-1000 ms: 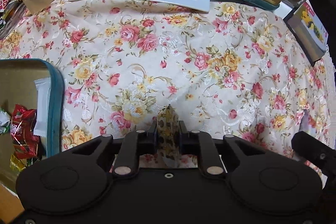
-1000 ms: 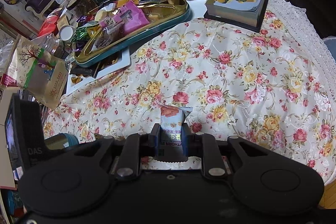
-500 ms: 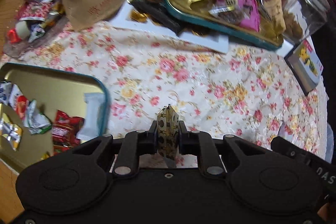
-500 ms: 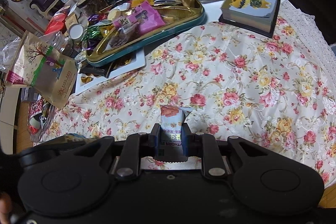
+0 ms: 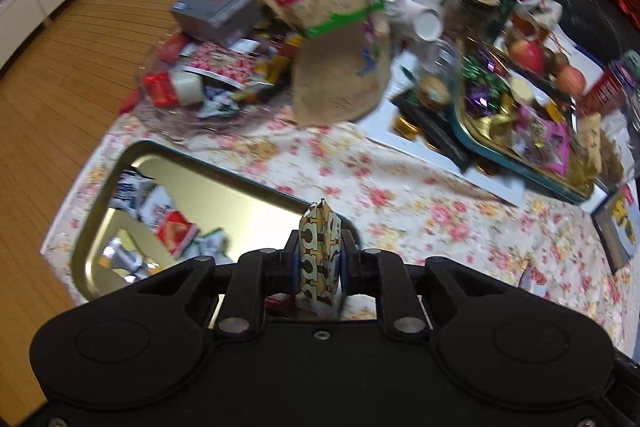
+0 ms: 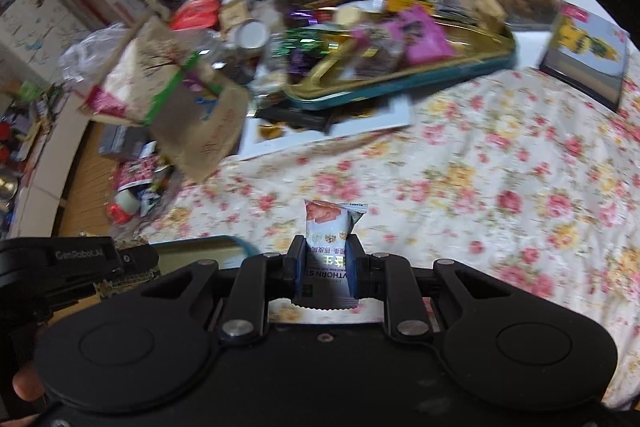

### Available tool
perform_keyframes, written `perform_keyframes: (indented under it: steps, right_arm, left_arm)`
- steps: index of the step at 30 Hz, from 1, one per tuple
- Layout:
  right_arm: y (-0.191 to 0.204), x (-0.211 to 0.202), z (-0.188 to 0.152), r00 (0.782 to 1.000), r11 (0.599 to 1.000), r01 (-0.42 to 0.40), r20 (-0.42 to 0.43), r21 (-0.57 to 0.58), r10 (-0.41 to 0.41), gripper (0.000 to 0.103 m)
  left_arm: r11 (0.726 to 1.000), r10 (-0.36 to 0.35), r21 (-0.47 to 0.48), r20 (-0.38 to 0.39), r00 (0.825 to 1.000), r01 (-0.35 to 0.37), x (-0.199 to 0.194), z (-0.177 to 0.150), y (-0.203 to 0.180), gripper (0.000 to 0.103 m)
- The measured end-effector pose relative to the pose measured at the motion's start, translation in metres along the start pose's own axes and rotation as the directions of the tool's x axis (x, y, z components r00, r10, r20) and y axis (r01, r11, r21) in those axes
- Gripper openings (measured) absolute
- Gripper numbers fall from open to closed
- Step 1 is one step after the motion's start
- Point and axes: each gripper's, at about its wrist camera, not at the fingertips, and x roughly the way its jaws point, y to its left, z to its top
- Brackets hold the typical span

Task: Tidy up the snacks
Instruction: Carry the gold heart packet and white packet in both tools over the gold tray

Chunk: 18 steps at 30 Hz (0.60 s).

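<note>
Left gripper (image 5: 319, 263) pinches patterned snack (image 5: 318, 251); right gripper (image 6: 325, 267) pinches white packet (image 6: 329, 247)

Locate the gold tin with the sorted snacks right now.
In the left wrist view the gold tin lies lower left on the floral tablecloth, near the table edge, just beyond the left gripper, which grips a patterned snack.
</note>
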Motion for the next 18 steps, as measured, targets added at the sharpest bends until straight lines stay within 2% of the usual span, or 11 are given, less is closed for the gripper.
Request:
perform_keyframes:
  steps: [7,12,16,18]
  right_arm:
    - [0.069,0.008,-0.014,0.995,0.982,-0.090,0.032,-0.166,0.097,0.021]
    - [0.099,0.022,-0.033,0.986,0.956,-0.166,-0.038,-0.242,0.161,0.021]
    - [0.112,0.027,-0.049,0.983,0.934,-0.184,-0.071,-0.307,0.170,0.021]
    - [0.117,0.029,-0.054,0.981,0.927,-0.190,-0.086,-0.324,0.172,0.021]
  left_arm:
    - [0.993,0.092,-0.069,0.021,0.996,-0.091,-0.002,0.004,0.057,0.024]
    - [0.983,0.113,-0.148,-0.003,0.994,-0.112,0.001,0.006,0.099,0.024]
    - [0.978,0.126,-0.167,-0.008,0.992,-0.126,0.002,0.006,0.118,0.025]
    - [0.978,0.126,-0.167,-0.004,0.992,-0.125,0.001,0.006,0.123,0.031]
